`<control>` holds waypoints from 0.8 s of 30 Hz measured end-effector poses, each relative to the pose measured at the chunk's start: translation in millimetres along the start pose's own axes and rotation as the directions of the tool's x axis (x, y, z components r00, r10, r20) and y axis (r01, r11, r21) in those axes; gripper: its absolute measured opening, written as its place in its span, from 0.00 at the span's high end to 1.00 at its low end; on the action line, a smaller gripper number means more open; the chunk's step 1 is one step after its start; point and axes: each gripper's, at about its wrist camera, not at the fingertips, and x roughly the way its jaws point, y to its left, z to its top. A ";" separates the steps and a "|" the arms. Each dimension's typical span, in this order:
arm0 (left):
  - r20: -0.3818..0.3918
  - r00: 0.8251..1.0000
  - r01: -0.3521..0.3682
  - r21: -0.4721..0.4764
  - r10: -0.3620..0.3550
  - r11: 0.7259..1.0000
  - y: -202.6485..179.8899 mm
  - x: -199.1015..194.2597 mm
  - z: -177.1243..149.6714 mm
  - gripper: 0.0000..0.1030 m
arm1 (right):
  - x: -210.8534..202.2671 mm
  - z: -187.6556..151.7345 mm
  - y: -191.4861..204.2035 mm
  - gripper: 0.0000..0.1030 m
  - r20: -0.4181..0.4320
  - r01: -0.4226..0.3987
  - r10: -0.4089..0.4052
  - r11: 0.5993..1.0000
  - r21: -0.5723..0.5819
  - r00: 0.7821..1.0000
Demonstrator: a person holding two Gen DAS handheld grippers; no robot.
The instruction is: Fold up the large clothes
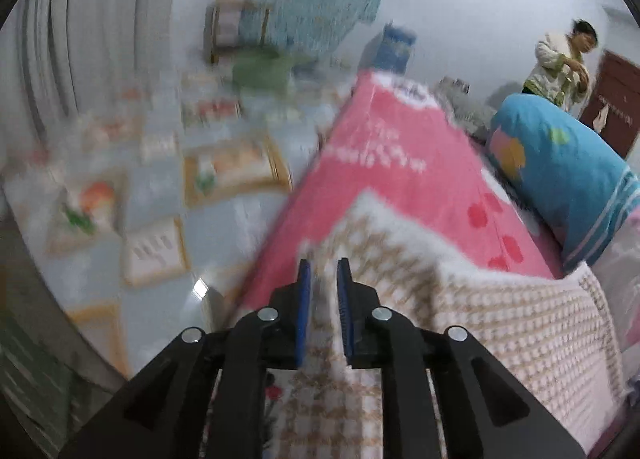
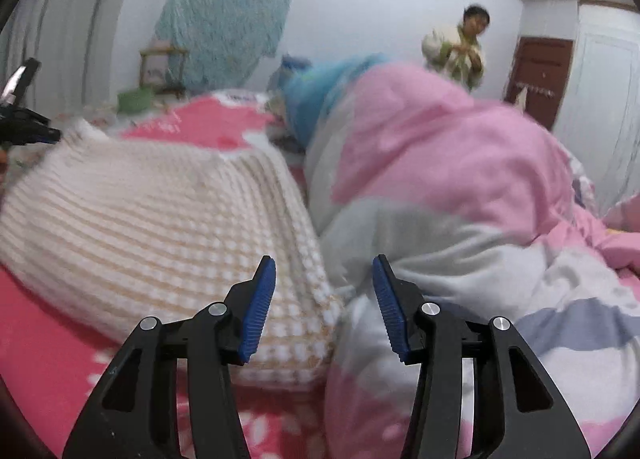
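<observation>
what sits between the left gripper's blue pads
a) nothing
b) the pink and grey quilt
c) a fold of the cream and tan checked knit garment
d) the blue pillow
c: in the left wrist view the left gripper has its blue pads nearly together with an edge of the cream and tan checked knit garment between them.

Our left gripper (image 1: 323, 265) points forward and downward, its two black fingers reaching up from the bottom of the left wrist view. Its blue pads (image 1: 304, 311) stand close together with only a narrow gap, and a fold of the checked garment (image 1: 400, 259) sits pinched in that gap. Our right gripper (image 2: 324, 261) also tilts down, though less steeply. Its jaws stand about half apart, the blue pads (image 2: 260, 307) clear of each other with nothing pressed between them. In the right wrist view our left gripper shows at the far left edge, well apart from the right one.
</observation>
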 end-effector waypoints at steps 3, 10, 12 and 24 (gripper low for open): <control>0.023 0.994 0.102 0.091 -0.104 0.991 -19.3 -24.7 -0.5 0.84 | 0.3 16.1 12.5 0.53 0.030 -0.115 0.114 0.993 0.008 0.993; -0.186 0.970 0.197 0.240 -0.154 0.951 -45.1 -2.7 -69.1 0.83 | 113.1 28.8 33.9 0.56 -0.194 0.007 -0.002 1.000 0.026 0.981; -0.165 0.969 0.222 0.252 -0.184 0.942 -29.4 -6.7 -79.6 0.82 | 145.6 10.3 17.9 0.59 -0.248 0.079 -0.081 0.997 -0.016 0.965; -0.162 0.974 0.219 0.856 -0.159 0.468 -81.1 -136.7 -162.4 0.26 | 4.8 -12.1 59.1 0.27 0.035 -0.145 0.175 0.896 -0.419 0.984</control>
